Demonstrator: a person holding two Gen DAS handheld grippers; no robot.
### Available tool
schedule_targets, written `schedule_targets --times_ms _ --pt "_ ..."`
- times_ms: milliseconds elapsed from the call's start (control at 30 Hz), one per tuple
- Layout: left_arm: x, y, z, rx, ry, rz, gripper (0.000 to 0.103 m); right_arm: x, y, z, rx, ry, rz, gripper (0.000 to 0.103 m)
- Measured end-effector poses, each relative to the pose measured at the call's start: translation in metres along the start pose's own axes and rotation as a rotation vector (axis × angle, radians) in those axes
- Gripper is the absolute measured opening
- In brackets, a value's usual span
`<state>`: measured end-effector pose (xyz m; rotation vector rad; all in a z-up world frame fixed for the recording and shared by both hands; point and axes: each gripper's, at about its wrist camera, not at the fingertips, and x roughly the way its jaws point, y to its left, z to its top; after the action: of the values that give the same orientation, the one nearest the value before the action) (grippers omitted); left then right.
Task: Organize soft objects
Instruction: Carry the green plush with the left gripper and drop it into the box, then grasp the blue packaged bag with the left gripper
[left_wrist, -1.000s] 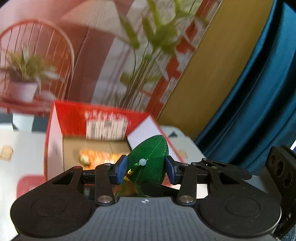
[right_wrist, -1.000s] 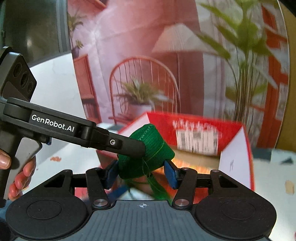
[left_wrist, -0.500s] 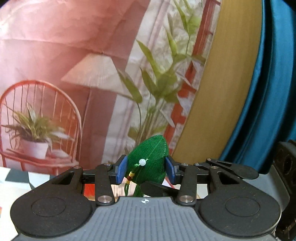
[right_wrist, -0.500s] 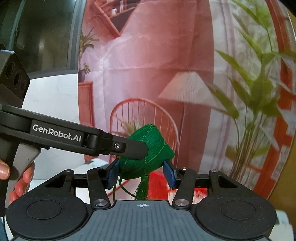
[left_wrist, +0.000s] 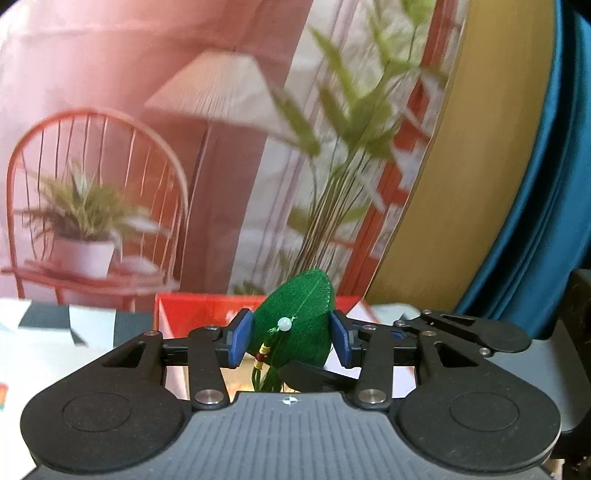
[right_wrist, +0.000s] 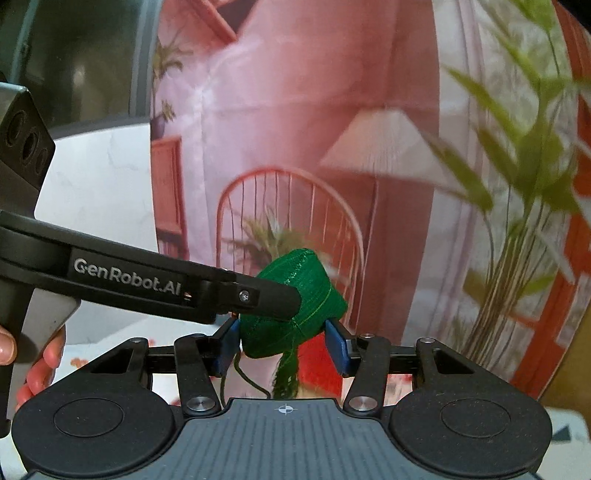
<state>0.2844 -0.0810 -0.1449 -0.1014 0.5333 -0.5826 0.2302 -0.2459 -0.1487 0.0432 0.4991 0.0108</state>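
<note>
while both tools grip the same green pouch (left_wrist: 295, 321), the views have tilted down again vs half a sec ago: the red box (left_wrist: 192, 306) is back in the left wrist view, just past the pouch, after being nearly out of frame. a full sec back the box was larger and its inside showed; now only its rim and a strip of back wall show. so a lift-and-dip, w/ the pouch held above and short of the box, not in it.

left gripper (left_wrist: 291, 338): blue pads pressed on both sides of the pouch, closed on it. white bead and tassel cord (left_wrist: 271, 354) hang down the front, same as before.

right gripper (right_wrist: 282, 341): left pad touches the pouch (right_wrist: 295, 306); right pad looks just beside it, contact unclear w/ blur. reads as a hold, less sure than on the left. the left tool's finger (right_wrist: 266, 295) crosses this view and lies across the pouch, unchanged from a sec ago. tassel (right_wrist: 286, 373) dangles below, a bit of red box behind it.

judgement: pouch grip hasn't shifted over the sec, only the aim. likely lining up for a drop into the box. two tools on one soft item means one must let go first; the tassel could snag a pad on release.
</note>
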Motion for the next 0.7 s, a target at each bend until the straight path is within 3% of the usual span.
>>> schedule_targets --times_ms 100,233,400,700 --pt "0.008 0.007 -0.007 -0.002 0.029 0.026 0.051 0.007 0.001 -0.015 0.011 0.040 -0.007 0.047" --pt "0.008 0.014 -0.013 -0.005 0.047 0.065 0.067 0.007 -0.003 -0.033 0.039 0.081 -0.030 0.051" --pt "-0.007 0.013 -0.026 0.011 0.073 0.067 0.067 -0.010 -0.008 -0.053 0.098 0.106 -0.045 0.058" --pt "-0.044 0.012 -0.080 0.006 0.157 0.055 0.066 -0.057 -0.009 -0.093 0.182 0.140 -0.062 0.058"
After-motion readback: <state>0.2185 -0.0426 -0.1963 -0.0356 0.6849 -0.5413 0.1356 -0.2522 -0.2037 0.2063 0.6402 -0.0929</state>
